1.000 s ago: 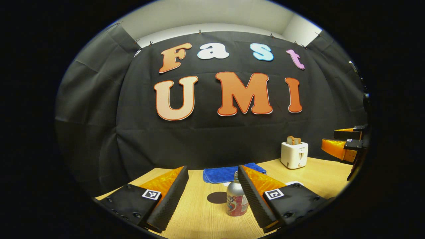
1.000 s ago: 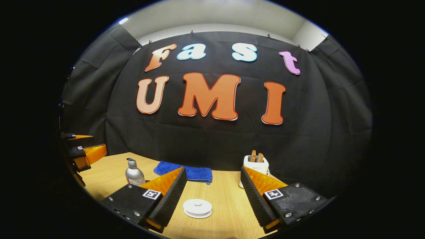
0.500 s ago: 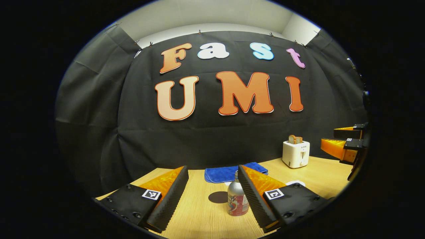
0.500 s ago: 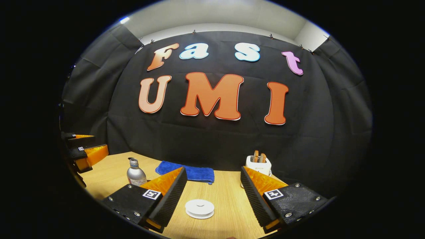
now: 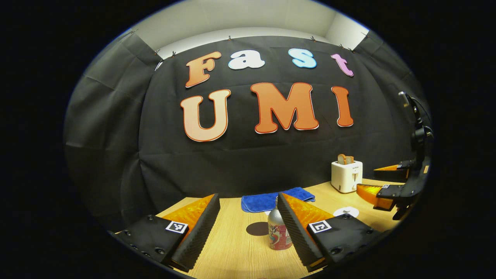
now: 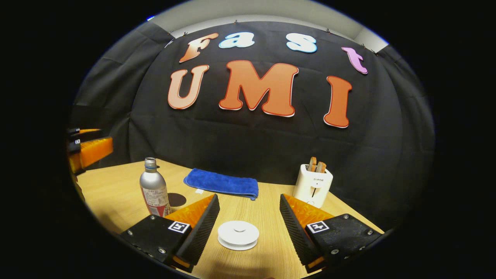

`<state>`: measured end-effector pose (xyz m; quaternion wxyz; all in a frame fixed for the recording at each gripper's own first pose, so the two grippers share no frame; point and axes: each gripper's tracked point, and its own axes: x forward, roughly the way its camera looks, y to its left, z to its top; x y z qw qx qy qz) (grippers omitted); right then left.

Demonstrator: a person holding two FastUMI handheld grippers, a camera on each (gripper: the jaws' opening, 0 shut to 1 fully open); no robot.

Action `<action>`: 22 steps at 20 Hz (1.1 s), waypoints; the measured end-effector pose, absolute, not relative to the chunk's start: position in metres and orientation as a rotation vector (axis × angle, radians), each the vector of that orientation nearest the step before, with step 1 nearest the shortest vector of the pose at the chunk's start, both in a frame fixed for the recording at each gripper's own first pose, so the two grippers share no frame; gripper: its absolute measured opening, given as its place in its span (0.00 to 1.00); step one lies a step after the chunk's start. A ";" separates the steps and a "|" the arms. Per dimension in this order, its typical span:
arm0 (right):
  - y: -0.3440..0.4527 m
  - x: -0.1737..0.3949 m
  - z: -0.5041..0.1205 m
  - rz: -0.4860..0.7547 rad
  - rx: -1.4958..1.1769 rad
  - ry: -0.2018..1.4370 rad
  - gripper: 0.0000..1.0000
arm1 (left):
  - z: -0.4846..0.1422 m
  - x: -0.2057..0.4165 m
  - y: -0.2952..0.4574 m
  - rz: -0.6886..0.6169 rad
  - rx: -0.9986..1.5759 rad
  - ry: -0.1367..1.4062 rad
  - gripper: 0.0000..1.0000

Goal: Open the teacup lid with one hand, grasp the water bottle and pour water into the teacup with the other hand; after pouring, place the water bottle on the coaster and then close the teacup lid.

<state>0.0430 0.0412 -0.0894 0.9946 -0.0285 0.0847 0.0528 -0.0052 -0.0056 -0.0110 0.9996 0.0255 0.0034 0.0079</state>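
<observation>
- Presently the left gripper [image 5: 248,221] hangs low over the wooden table [image 5: 232,255] with its jaws spread wide and nothing between them.
- Just ahead of it the water bottle [image 5: 279,234] stands upright on the table, close beside the inner face of its right-hand finger, which hides part of the bottle; whether the two touch cannot be told.
- Beyond the bottle lies the dark round coaster [image 5: 257,228], flat and bare.
- Farther back a folded blue cloth [image 5: 277,199] rests near the booth wall, and a white toaster [image 5: 347,176] with bread in its slots stands off to the right.
- Meanwhile the right gripper [image 6: 248,228] also has its jaws parted wide, gripping nothing.
- Between its two fingers, and clear of both, sits the teacup lid [image 6: 238,235], a white disc with a small knob; the teacup under it is too low to make out.
- From the right gripper view the bottle [image 6: 154,192] stands to the left with the coaster [image 6: 177,199] just behind it, the cloth [image 6: 223,183] and toaster [image 6: 313,186] further back.
- At that view's left edge the other gripper [image 6: 87,149] shows above the table.
</observation>
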 end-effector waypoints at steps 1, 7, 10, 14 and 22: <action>0.044 0.045 -0.102 0.119 -0.062 0.199 0.93 | -0.012 -0.004 -0.005 0.016 0.053 0.010 0.97; 0.051 0.063 -0.139 0.140 -0.080 0.289 0.81 | -0.018 -0.002 -0.003 0.020 0.057 0.025 0.97; 0.057 0.070 -0.155 0.167 -0.061 0.330 0.72 | -0.024 -0.001 -0.003 0.024 0.057 0.040 0.97; 0.059 0.075 -0.169 0.180 -0.059 0.372 0.66 | -0.027 0.001 -0.001 0.031 0.063 0.047 0.97; 0.062 0.082 -0.184 0.202 -0.080 0.401 0.41 | -0.032 0.005 -0.005 0.021 0.071 0.060 0.98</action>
